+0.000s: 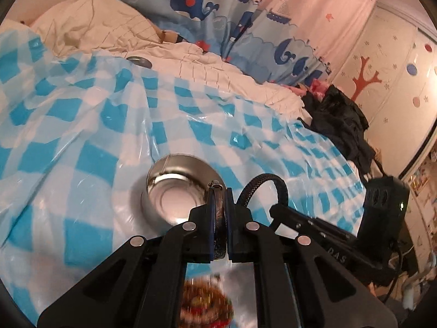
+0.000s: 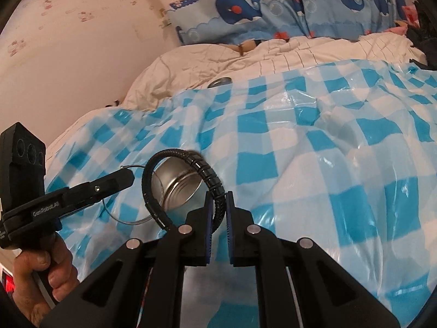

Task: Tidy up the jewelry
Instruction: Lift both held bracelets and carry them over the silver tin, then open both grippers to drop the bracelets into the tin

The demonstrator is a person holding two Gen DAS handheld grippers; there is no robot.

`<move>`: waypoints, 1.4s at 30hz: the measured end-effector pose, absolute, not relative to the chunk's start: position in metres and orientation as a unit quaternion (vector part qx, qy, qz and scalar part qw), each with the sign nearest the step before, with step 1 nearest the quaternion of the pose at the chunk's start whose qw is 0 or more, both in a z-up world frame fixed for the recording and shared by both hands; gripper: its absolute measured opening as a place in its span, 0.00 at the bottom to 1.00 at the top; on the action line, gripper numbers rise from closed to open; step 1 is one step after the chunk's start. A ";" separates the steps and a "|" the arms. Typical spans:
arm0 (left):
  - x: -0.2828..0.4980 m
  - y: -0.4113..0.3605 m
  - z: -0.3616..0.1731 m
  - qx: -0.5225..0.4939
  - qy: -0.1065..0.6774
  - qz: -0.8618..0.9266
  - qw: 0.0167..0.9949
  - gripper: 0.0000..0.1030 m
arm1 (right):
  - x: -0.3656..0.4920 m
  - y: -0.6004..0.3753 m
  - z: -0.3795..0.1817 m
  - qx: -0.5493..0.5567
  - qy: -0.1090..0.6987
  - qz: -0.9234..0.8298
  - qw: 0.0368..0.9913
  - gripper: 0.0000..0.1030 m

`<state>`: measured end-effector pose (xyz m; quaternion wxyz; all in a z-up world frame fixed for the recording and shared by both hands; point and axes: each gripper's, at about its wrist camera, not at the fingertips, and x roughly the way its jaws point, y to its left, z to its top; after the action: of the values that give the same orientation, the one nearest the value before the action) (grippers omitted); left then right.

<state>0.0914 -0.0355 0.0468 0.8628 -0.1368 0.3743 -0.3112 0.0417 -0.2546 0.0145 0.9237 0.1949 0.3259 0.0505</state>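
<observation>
A steel bowl (image 1: pixel 174 188) is sitting on the blue-and-white checked plastic sheet (image 1: pixel 82 136) that is covering the bed, just ahead of both tongs. In both views its inside is looking bare and shiny, with nothing visible in it.

The left tongs (image 1: pixel 220 213) are pinching nearly closed on a thin patterned metal bangle (image 1: pixel 218 218), which is standing on edge between the blue pads, its top poking up over the near rim of the bowl. From the right wrist view, the same bangle (image 2: pixel 128 213) is showing as a thin silver hoop hanging beside the bowl (image 2: pixel 180 188) from the left tongs (image 2: pixel 128 176), with a hand (image 2: pixel 41 278) gripping the handle below.

The right tongs (image 2: pixel 217 205) are also squeezing almost shut, clamping a black braided bracelet (image 2: pixel 191 164) that is arching up and leftward in front of the bowl's opening. Seen from the left wrist view, that bracelet (image 1: pixel 262 183) is looping up just right of the left tongs.

A small round metal lid (image 1: pixel 139 61) is lying far ahead at the sheet's edge.
</observation>
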 end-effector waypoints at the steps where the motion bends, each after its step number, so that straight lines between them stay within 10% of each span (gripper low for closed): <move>1: 0.102 -0.037 0.043 -0.146 0.378 -0.312 0.859 0.06 | 0.046 -0.256 0.014 0.194 0.327 0.049 0.924 0.09; 13: 0.118 -0.003 0.046 -0.144 0.391 -0.218 0.882 0.53 | 0.100 -0.217 0.017 0.135 0.346 0.076 0.925 0.09; 33: 0.144 -0.032 0.022 -0.265 0.411 -0.294 0.821 0.65 | 0.081 -0.256 0.021 0.179 0.340 0.029 0.923 0.37; 42: 0.088 -0.023 0.034 -0.114 0.414 -0.239 0.871 0.73 | 0.033 -0.230 0.003 0.172 0.401 0.091 0.895 0.37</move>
<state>0.0882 -0.0226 0.0337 0.8710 -0.1137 0.4138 -0.2394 0.0330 -0.2305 0.0026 0.8952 0.1725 0.4006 0.0911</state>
